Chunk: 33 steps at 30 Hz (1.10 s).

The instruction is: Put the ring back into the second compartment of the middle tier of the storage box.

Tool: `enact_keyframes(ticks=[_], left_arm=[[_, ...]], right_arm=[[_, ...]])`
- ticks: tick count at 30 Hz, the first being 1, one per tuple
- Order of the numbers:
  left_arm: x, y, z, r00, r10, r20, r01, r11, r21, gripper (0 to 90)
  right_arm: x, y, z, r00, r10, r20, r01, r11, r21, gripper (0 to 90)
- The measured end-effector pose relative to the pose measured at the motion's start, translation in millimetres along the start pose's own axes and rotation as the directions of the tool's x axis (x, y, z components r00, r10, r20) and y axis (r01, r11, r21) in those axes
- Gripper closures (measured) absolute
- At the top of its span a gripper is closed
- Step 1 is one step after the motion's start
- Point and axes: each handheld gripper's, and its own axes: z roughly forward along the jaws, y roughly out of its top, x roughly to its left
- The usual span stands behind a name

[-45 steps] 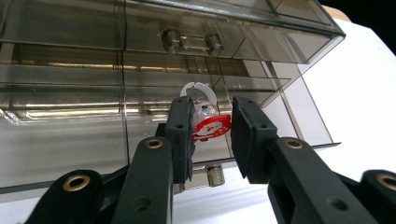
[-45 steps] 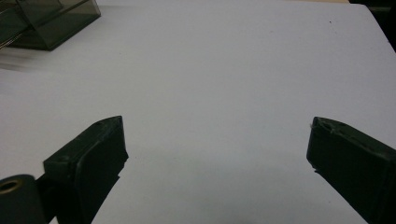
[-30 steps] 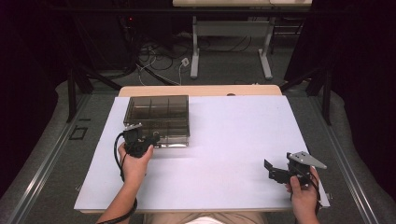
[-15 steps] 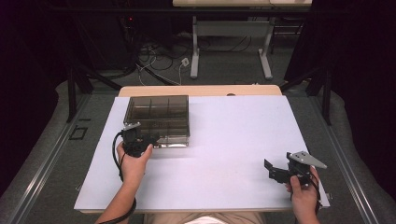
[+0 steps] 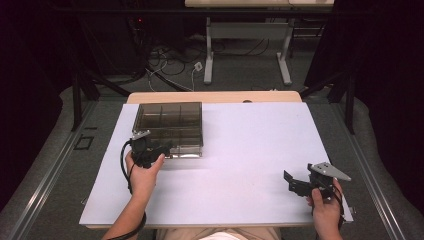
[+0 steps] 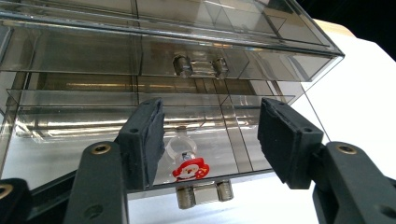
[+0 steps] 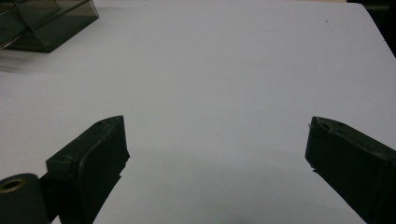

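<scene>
White sheeting covers the desk [image 5: 240, 150]; grey floor and tangled cables [image 5: 170, 60] fill the upper frame. Left hand-held gripper [image 5: 159, 149], jaws just opening, faces the smoky transparent plastic compartment box [image 5: 169, 127]; right hand-held gripper [image 5: 292, 185] gapes, holding nothing.

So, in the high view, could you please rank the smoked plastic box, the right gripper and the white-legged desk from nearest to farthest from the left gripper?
From the left gripper:
1. Smoked plastic box: right at its jaws, on the table's left.
2. Right gripper: across the white tabletop, at the near right edge.
3. White-legged desk: on the floor beyond the table's far edge.
</scene>
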Motion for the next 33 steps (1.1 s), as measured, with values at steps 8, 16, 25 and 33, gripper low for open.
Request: enact_keyframes(ticks=[8, 16, 25, 33], left_arm=[[-2.5, -0.7, -1.3, 0.9992, 0.037, -0.012, -0.037, 0.9993, -0.008, 31.8], [-8.1, 0.3, -4.7, 0.994, 0.102, -0.038, -0.103, 0.9946, -0.014, 29.0], [-16.1, 2.2, -6.8, 0.9848, 0.173, 0.006, -0.173, 0.9848, -0.006, 27.2], [-26.7, 3.3, -11.3, 0.9717, 0.232, 0.043, -0.234, 0.9713, 0.042, 22.9]], right_arm=[[1.1, 0.3, -0.3, 1.0, -0.005, 0.003, 0.005, 1.0, 0.009, 5.3], [0.3, -0.5, 0.0, 1.0, -0.006, -0.001, 0.006, 1.0, -0.005, 5.3], [0.9, -0.5, -2.5, 0.9999, 0.008, 0.009, -0.008, 1.0, 0.012, 5.6], [1.1, -0.9, -1.6, 0.9999, 0.007, 0.01, -0.007, 1.0, 0.002, 5.7]])
